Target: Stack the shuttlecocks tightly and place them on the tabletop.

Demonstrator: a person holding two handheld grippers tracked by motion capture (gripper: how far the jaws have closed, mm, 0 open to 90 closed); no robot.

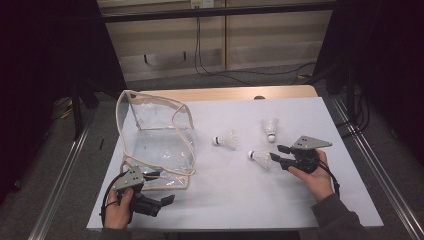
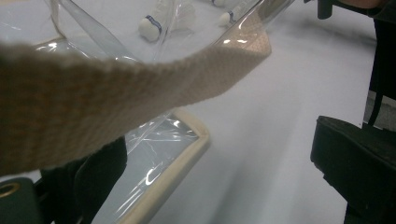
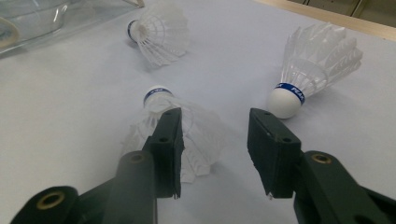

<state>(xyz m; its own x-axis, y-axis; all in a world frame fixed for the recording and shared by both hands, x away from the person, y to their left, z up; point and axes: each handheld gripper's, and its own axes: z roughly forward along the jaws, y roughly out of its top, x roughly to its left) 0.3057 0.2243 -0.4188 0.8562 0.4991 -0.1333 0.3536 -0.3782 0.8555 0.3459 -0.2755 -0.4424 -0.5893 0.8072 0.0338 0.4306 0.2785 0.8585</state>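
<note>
Three white shuttlecocks lie on the white table sheet [image 1: 240, 200]: one in the middle [image 1: 226, 140], one farther back [image 1: 270, 129] and one nearest my right gripper [image 1: 260, 158]. My right gripper [image 1: 277, 152] [image 3: 215, 119] stands open, and the feather skirt of that nearest shuttlecock [image 3: 198, 135] lies between its jaws against the left one, cork pointing away. A clear plastic bag [image 1: 155, 135] with beige trim [image 2: 140, 88] stands open at the left. My left gripper [image 1: 161, 187] [image 2: 217, 149] is open, jaws wide apart at the bag's near corner, with the trim draped across its view.
The table's wooden back edge [image 1: 225, 93] shows beyond the sheet. Metal rails run along both sides of the table [image 1: 60, 170] [image 1: 380, 170]. Two shuttlecocks [image 2: 152, 25] [image 2: 226, 17] show through the clear bag wall. Cables lie on the floor behind.
</note>
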